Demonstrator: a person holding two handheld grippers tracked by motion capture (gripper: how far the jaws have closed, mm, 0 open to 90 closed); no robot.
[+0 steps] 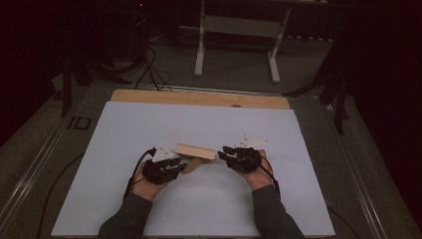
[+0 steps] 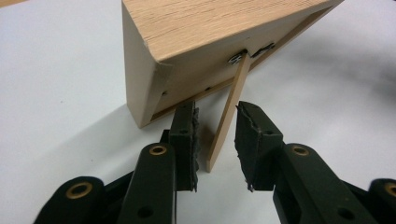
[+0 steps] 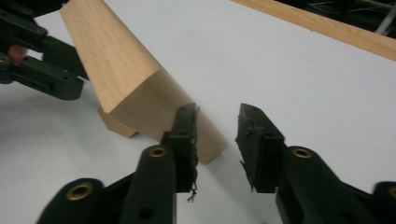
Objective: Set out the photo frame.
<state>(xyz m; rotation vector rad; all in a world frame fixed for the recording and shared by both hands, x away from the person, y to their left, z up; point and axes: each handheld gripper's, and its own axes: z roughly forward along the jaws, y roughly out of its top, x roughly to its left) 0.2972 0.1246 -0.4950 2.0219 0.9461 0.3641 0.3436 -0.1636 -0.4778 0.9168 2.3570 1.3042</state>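
Observation:
A light wooden picture frame [image 1: 195, 150] stands tilted on the white sheet, propped on its thin back leg [image 2: 229, 112]. In the left gripper view the frame [image 2: 210, 28] shows its back. My left gripper [image 2: 217, 135] is open, and the leg runs between its jaws with a gap on each side. It sits at the frame's left in the high view [image 1: 181, 164]. My right gripper [image 3: 217, 135] is open at the frame's right end [image 3: 121, 70], one jaw beside the corner and nothing pinched. It lies at the centre right in the high view [image 1: 224, 152].
A white sheet [image 1: 124, 129] covers the wooden table [image 1: 199, 97]. Cables [image 1: 59, 184] trail off the left side. A white stand [image 1: 236, 25] and dark floor lie beyond the far edge. The other gripper [image 3: 42, 60] appears at the top left of the right gripper view.

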